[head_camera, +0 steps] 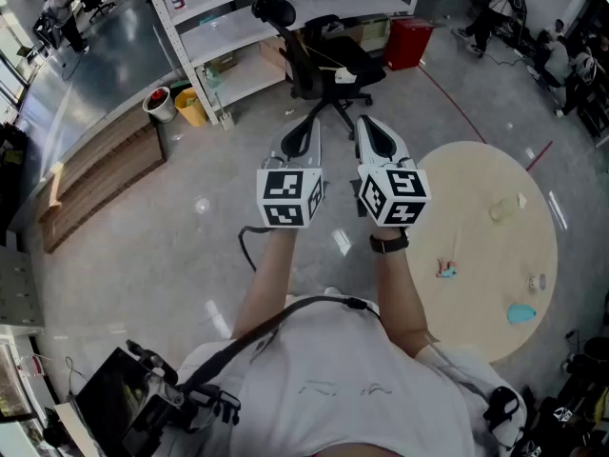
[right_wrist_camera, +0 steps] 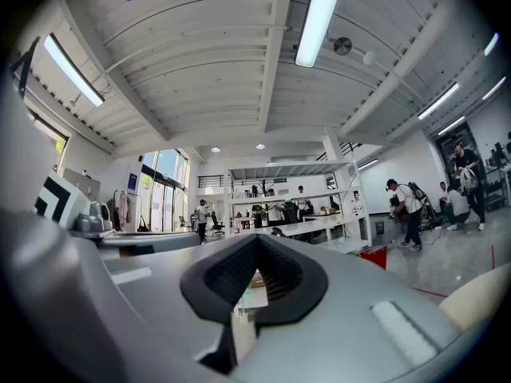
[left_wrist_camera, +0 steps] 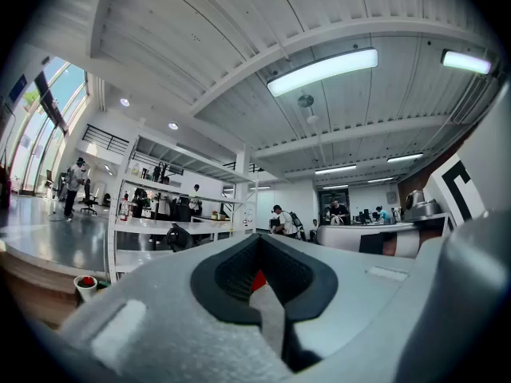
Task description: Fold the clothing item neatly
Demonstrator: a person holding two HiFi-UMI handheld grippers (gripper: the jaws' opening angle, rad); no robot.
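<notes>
While a person in a white shirt [head_camera: 352, 379] stands on a wide, glossy grey floor [head_camera: 190, 217] in a big open workroom, both arms reach straight forward at about waist height. To the person's right is a round beige table [head_camera: 476, 198]. Long white shelving [head_camera: 238, 27] runs across the room ahead, with a stack of wooden boards [head_camera: 95, 174] lying on the floor off to the left. A black office chair [head_camera: 319, 60] stands just past the hands, in front of the shelving. A red bin [head_camera: 407, 43] sits to the chair's right. A yellow bucket [head_camera: 190, 108] and a white bucket [head_camera: 159, 103] stand side by side by the shelf's left end.

The left gripper [head_camera: 312, 122] and the right gripper [head_camera: 364, 122] are held level, side by side and near each other, each with its marker cube toward the person. Each pair of jaws is pressed fully together with nothing between them, pointing toward the chair.

A dark watch [head_camera: 389, 243] is on the right wrist. On the table lie a few small things, among them a turquoise object [head_camera: 520, 313] near its near edge.

The clothing item to be folded shows in none of the views.
</notes>
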